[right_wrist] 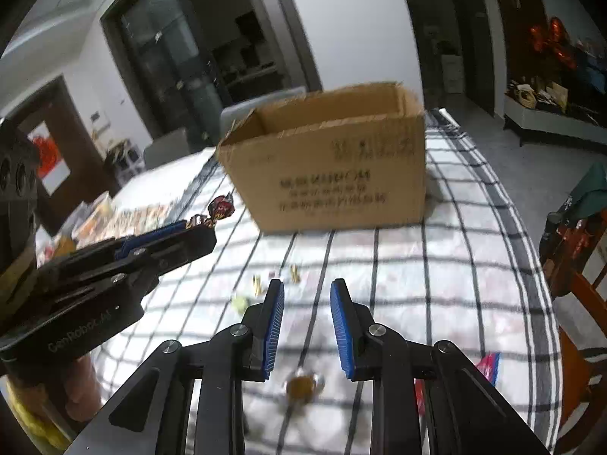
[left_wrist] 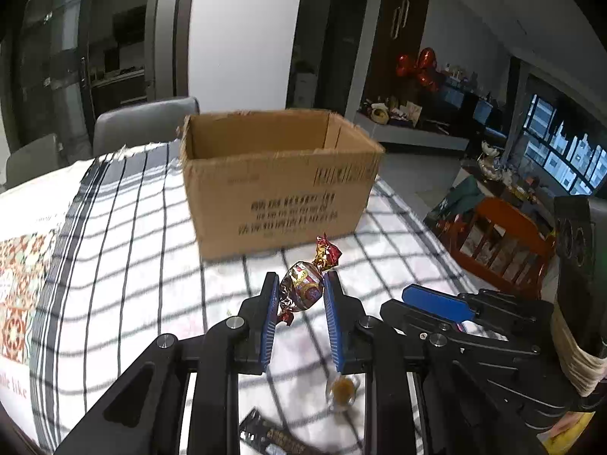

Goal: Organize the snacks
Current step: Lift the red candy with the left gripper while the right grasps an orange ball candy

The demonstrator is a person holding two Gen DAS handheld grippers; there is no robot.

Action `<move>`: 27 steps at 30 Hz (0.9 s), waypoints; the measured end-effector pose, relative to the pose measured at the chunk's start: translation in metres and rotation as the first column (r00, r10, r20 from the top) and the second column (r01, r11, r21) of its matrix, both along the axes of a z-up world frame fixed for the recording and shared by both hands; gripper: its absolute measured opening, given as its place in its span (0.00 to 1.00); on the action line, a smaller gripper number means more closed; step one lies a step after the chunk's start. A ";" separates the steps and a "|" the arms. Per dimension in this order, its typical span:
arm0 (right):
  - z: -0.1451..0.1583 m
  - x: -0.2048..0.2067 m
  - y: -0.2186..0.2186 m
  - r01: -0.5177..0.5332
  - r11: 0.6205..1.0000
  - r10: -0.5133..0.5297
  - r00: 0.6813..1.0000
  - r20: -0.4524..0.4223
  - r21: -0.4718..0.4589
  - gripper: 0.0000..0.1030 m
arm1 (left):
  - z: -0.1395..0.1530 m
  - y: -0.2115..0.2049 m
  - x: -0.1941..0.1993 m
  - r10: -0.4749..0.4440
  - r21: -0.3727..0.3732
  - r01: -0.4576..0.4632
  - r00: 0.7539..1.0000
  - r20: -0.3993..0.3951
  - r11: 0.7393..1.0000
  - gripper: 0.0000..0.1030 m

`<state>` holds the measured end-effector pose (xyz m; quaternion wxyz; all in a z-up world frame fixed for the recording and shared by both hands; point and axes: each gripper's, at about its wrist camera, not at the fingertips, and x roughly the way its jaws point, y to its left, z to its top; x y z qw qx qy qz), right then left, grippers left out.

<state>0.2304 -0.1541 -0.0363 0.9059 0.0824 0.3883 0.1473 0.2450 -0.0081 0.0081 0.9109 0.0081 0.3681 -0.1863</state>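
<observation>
My left gripper (left_wrist: pixel 300 280) is shut on a round candy (left_wrist: pixel 303 288) in a brown, red and gold foil wrapper, held above the checked tablecloth (left_wrist: pixel 132 235). An open cardboard box (left_wrist: pixel 280 189) stands just beyond it. In the right wrist view the same box (right_wrist: pixel 334 167) is ahead, and the left gripper (right_wrist: pixel 203 227) comes in from the left with the candy (right_wrist: pixel 222 206) at its tip. My right gripper (right_wrist: pixel 307 290) stands open with nothing between its blue pads. A golden candy (right_wrist: pixel 303 383) in clear wrap lies on the cloth beneath it.
Small candies (right_wrist: pixel 258 284) lie scattered on the cloth before the box. A dark snack bar (left_wrist: pixel 273 436) lies near the front edge, a pink and blue packet (right_wrist: pixel 487 366) at the right. An orange wooden chair (left_wrist: pixel 500 242) stands beside the table, grey chairs (left_wrist: pixel 144 121) behind it.
</observation>
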 end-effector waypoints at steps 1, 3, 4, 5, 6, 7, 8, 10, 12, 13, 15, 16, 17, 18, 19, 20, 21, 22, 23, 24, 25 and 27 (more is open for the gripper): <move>-0.004 -0.002 0.001 -0.007 1.000 0.007 1.000 -0.010 -0.005 0.26 | -0.004 0.002 -0.003 0.001 -0.001 -0.001 1.000 -0.010 1.000 0.23; -0.011 -0.006 0.004 -0.019 1.000 0.019 0.999 -0.029 -0.011 0.26 | -0.014 0.004 -0.008 0.004 -0.003 -0.004 0.999 -0.034 1.000 0.23; -0.014 -0.008 0.005 -0.027 1.000 0.026 0.999 -0.036 -0.013 0.26 | -0.019 0.005 -0.011 0.005 -0.001 -0.005 0.999 -0.047 1.000 0.23; -0.018 -0.011 0.007 -0.038 0.999 0.038 0.998 -0.048 -0.018 0.26 | -0.024 0.006 -0.014 0.007 0.000 -0.007 0.998 -0.060 1.000 0.23; -0.022 -0.013 0.009 -0.047 0.999 0.045 0.997 -0.058 -0.023 0.26 | -0.029 0.007 -0.016 0.008 -0.001 -0.008 0.997 -0.073 1.000 0.23; -0.025 -0.014 0.010 -0.052 0.998 0.050 0.997 -0.065 -0.026 0.26 | -0.034 0.008 -0.018 0.010 -0.003 -0.010 0.996 -0.085 1.000 0.23; -0.030 -0.016 0.012 -0.064 0.998 0.062 0.995 -0.081 -0.029 0.26 | -0.040 0.009 -0.020 0.013 -0.003 -0.014 0.995 -0.099 1.000 0.23; -0.038 -0.018 0.015 -0.082 0.996 0.077 0.992 -0.102 -0.036 0.26 | -0.048 0.010 -0.024 0.018 -0.006 -0.019 0.993 -0.118 1.000 0.23; -0.047 -0.019 0.019 -0.099 0.994 0.093 0.988 -0.125 -0.042 0.26 | -0.056 0.012 -0.026 0.022 -0.012 -0.024 0.989 -0.144 1.000 0.23; -0.050 -0.019 0.021 -0.104 0.994 0.097 0.986 -0.133 -0.045 0.26 | -0.059 0.013 -0.027 0.024 -0.013 -0.026 0.989 -0.149 1.000 0.23; -0.057 -0.017 0.024 -0.120 0.991 0.110 0.982 -0.155 -0.058 0.26 | -0.064 0.016 -0.028 0.030 -0.013 -0.033 0.986 -0.163 0.999 0.23; -0.059 -0.017 0.026 -0.126 0.990 0.114 0.981 -0.159 -0.065 0.26 | -0.066 0.017 -0.029 0.034 -0.012 -0.036 0.985 -0.167 0.999 0.23; -0.060 -0.017 0.028 -0.129 0.989 0.116 0.980 -0.163 -0.071 0.26 | -0.068 0.019 -0.029 0.037 -0.010 -0.040 0.984 -0.171 0.999 0.23; -0.062 -0.017 0.030 -0.135 0.988 0.121 0.978 -0.168 -0.078 0.26 | -0.070 0.019 -0.029 0.040 -0.006 -0.042 0.984 -0.176 0.999 0.23; -0.063 -0.015 0.030 -0.139 0.987 0.124 0.978 -0.169 -0.080 0.26 | -0.071 0.021 -0.029 0.043 -0.003 -0.044 0.983 -0.178 0.999 0.23; -0.064 -0.014 0.032 -0.143 0.986 0.127 0.977 -0.174 -0.085 0.26 | -0.073 0.021 -0.028 0.046 -0.002 -0.047 0.982 -0.182 0.999 0.23; -0.066 -0.013 0.033 -0.149 0.985 0.132 0.975 -0.179 -0.087 0.26 | -0.074 0.022 -0.028 0.049 0.000 -0.050 0.981 -0.186 0.999 0.23; -0.068 -0.012 0.034 -0.155 0.984 0.137 0.973 -0.183 -0.090 0.26 | -0.076 0.023 -0.027 0.051 0.001 -0.052 0.981 -0.188 0.999 0.23; -0.069 -0.011 0.036 -0.159 0.983 0.140 0.972 -0.187 -0.093 0.26 | -0.077 0.023 -0.026 0.054 0.002 -0.054 0.980 -0.191 0.999 0.23; -0.070 -0.009 0.037 -0.162 0.982 0.142 0.972 -0.188 -0.096 0.26 | -0.078 0.022 -0.026 0.056 0.007 -0.056 0.980 -0.191 0.998 0.23; -0.071 -0.009 0.039 -0.166 0.981 0.145 0.971 -0.191 -0.100 0.26 | -0.079 0.023 -0.025 0.058 0.011 -0.057 0.980 -0.190 0.998 0.23; -0.074 -0.007 0.040 -0.168 0.980 0.144 0.970 -0.194 -0.110 0.26 | -0.080 0.023 -0.024 0.058 0.010 -0.057 0.979 -0.195 0.998 0.23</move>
